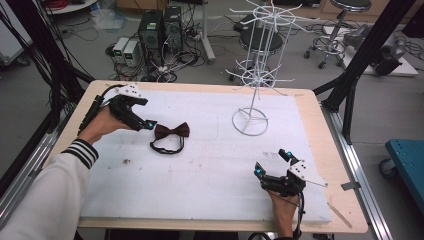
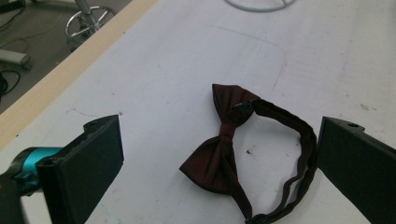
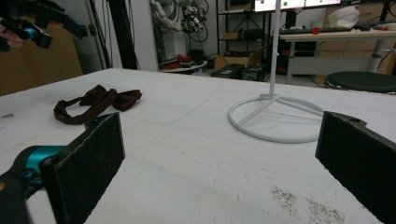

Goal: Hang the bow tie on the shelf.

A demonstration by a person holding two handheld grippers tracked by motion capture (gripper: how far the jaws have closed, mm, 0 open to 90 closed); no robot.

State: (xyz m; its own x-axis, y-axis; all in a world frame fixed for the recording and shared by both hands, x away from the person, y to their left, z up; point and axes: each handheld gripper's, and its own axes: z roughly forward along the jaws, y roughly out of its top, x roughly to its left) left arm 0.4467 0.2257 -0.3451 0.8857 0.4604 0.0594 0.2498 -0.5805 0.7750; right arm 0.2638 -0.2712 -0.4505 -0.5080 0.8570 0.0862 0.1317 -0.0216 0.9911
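High view: pick-up not begun; bow tie (image 1: pixel 171 132) lies flat on white table pad (image 1: pixel 210 170), left of centre frame, untouched.
Wire rack (image 1: pixel 259 65) stands upper right, empty; left gripper (image 1: pixel 148 124) just beside the tie, jaws wide apart, holding nothing; right gripper (image 1: pixel 272 164) lower right, likewise spread, unloaded; tie's long axis runs left-right, strap loop toward lower frame.

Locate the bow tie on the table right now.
In the high view the bow tie lies flat on the white mat's left half, just ahead of the open left gripper, left of the wire stand.
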